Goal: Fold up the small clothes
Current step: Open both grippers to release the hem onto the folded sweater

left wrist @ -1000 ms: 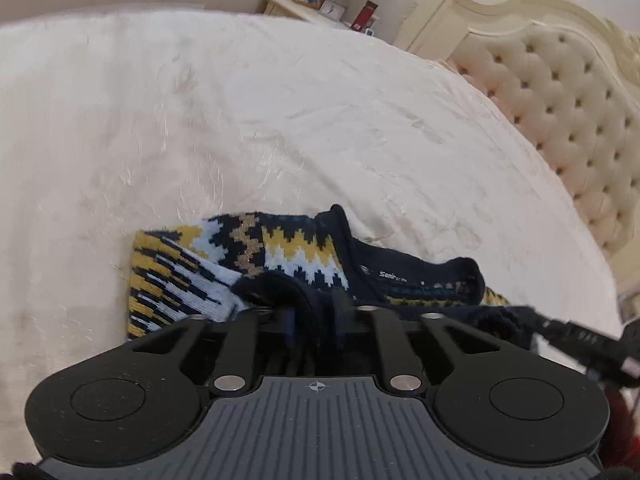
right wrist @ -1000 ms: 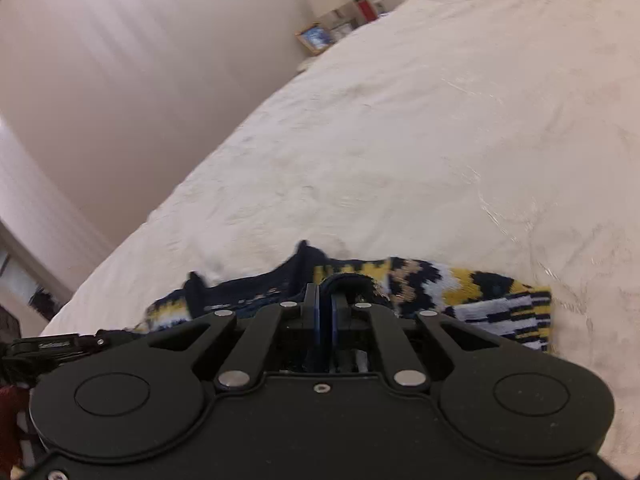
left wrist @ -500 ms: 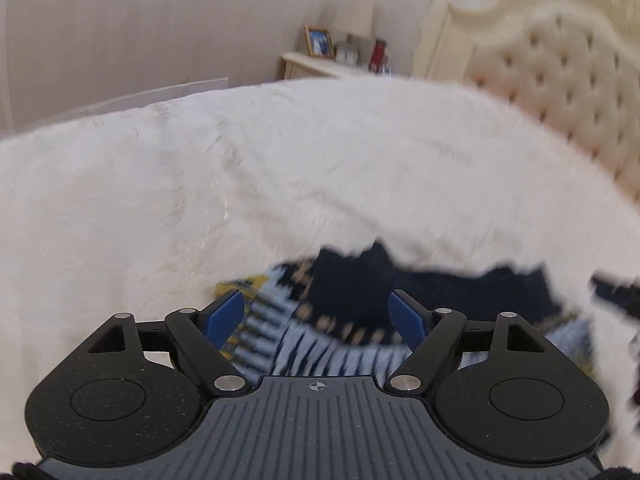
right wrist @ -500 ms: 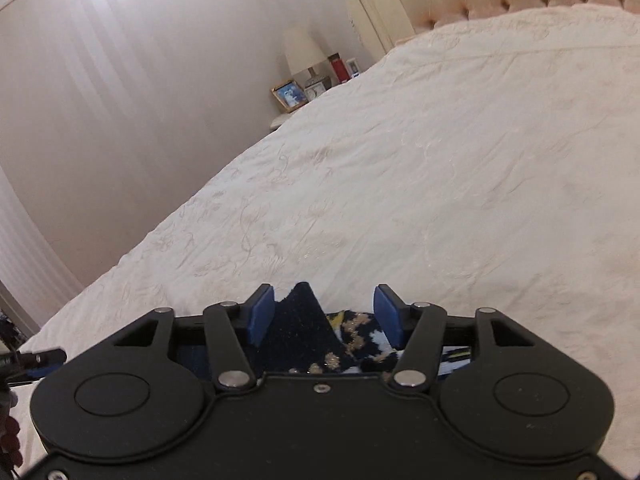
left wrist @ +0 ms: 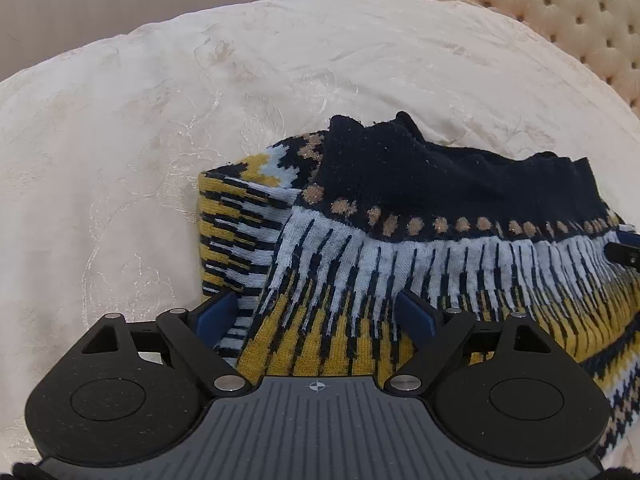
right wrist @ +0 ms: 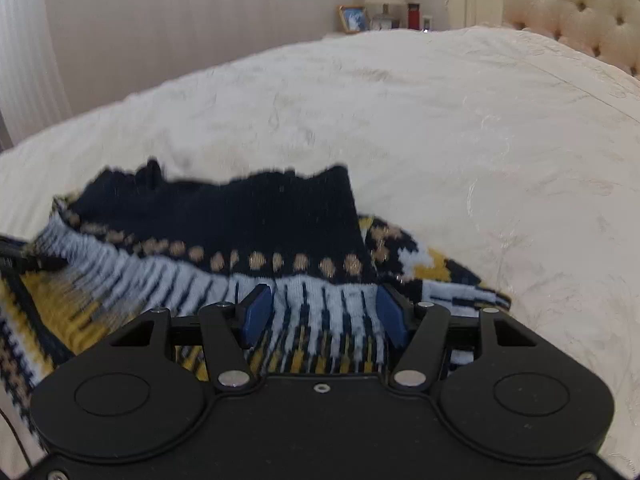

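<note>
A small knitted sweater (left wrist: pixel 400 248), navy with yellow, pale blue and tan patterns, lies folded over on the white bedspread (left wrist: pixel 200 100). Its navy hem band lies on top at the far side. My left gripper (left wrist: pixel 316 314) is open, its blue pads just above the sweater's near left part. In the right wrist view the same sweater (right wrist: pixel 224 256) lies in front, and my right gripper (right wrist: pixel 322 314) is open above its near right part. Neither gripper holds cloth.
A tufted cream headboard (left wrist: pixel 580 12) stands at the far right. A nightstand with a framed photo (right wrist: pixel 353 19), lamp and red bottle stands beyond the bed. Bare bedspread (right wrist: pixel 500 160) stretches around the sweater.
Both grippers were shut on the sweater's edge a second ago. They let go, opened and pulled back. The sweater now lies folded over with the navy hem on top.
</note>
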The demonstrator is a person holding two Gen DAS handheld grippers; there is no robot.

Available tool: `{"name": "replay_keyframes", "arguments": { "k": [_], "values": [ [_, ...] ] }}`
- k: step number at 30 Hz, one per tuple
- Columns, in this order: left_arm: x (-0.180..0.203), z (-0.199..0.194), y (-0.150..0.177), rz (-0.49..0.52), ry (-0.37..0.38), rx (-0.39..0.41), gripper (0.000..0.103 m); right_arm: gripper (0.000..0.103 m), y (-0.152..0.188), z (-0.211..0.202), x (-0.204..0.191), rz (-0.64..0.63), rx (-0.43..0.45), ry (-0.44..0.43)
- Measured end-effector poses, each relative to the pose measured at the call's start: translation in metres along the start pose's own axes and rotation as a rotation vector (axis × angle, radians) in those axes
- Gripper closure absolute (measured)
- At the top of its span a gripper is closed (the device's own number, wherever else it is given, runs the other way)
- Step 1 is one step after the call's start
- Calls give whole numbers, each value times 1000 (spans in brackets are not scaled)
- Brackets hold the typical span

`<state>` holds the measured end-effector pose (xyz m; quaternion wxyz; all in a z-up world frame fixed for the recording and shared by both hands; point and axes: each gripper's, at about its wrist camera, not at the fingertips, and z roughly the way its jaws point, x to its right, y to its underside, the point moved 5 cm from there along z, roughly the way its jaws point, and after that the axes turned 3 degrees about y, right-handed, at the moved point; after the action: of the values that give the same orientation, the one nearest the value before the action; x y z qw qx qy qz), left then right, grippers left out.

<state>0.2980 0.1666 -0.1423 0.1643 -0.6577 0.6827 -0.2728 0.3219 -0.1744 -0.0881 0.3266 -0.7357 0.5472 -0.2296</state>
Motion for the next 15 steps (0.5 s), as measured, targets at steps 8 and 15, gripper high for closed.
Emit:
{"name": "replay_keyframes", "arguments": {
  "k": [8,15],
  "values": [
    [7,2,3,8,-28,19,5,27,8,5,2,47,-26,0],
    [9,5,2,5,-22,22,1,25,11,6,-1,34,-27,14]
  ]
}}
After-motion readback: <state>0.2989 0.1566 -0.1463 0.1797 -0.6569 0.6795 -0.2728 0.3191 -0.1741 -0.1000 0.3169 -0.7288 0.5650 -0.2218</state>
